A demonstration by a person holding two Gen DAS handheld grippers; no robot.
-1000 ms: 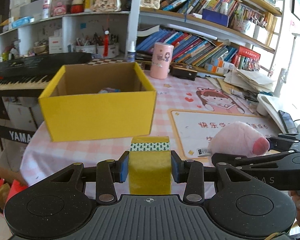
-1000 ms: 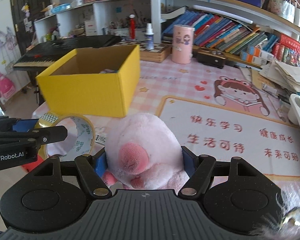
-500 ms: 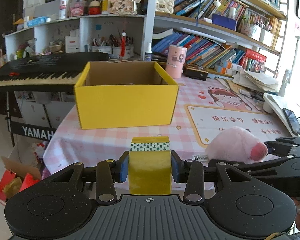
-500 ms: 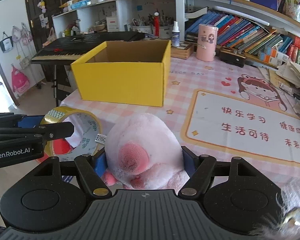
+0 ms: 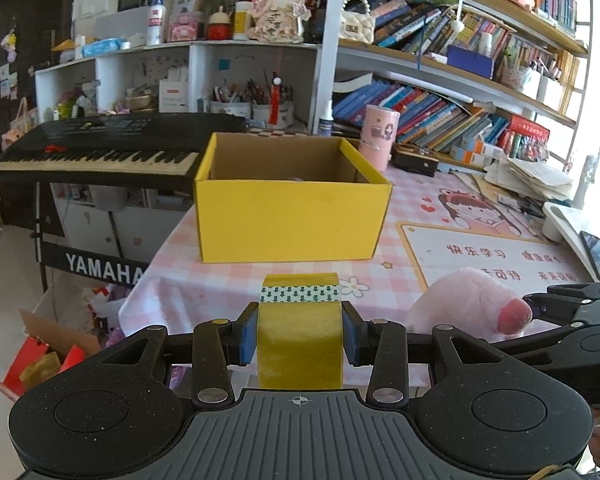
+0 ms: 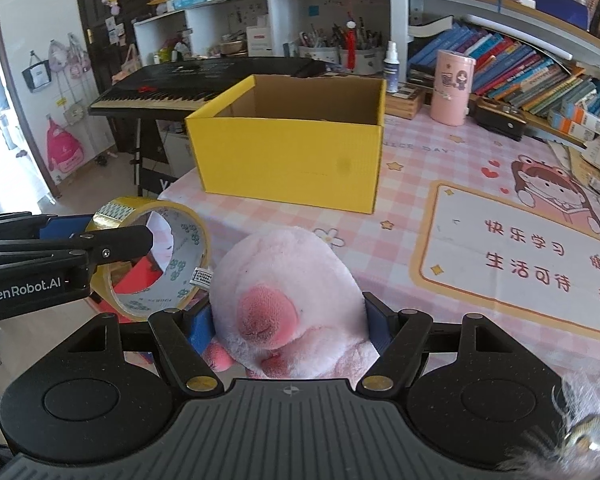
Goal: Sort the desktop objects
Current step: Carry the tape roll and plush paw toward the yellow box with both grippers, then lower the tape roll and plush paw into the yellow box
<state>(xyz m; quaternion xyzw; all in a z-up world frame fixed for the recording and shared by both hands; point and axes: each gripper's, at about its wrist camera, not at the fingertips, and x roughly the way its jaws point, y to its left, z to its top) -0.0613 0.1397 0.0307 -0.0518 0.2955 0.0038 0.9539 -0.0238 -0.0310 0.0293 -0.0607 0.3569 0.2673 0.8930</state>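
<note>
The left tool [image 5: 300,338] is closed to a narrow gap across the flat sides of a glossy yellow roll of packing tape [image 5: 300,344], its blue pads [image 5: 249,338] pressing either face. The right tool [image 6: 290,326] stands wider, clamped on a soft, fuzzy pink plush pig with a darker pink snout [image 6: 284,304] (a small white tag hangs at its side). Both are held in the air at the near edge of the pink checked table [image 6: 416,168], side by side. The open yellow corrugated cardboard box [image 5: 292,216] sits on the table ahead of both tools, well apart from them.
</note>
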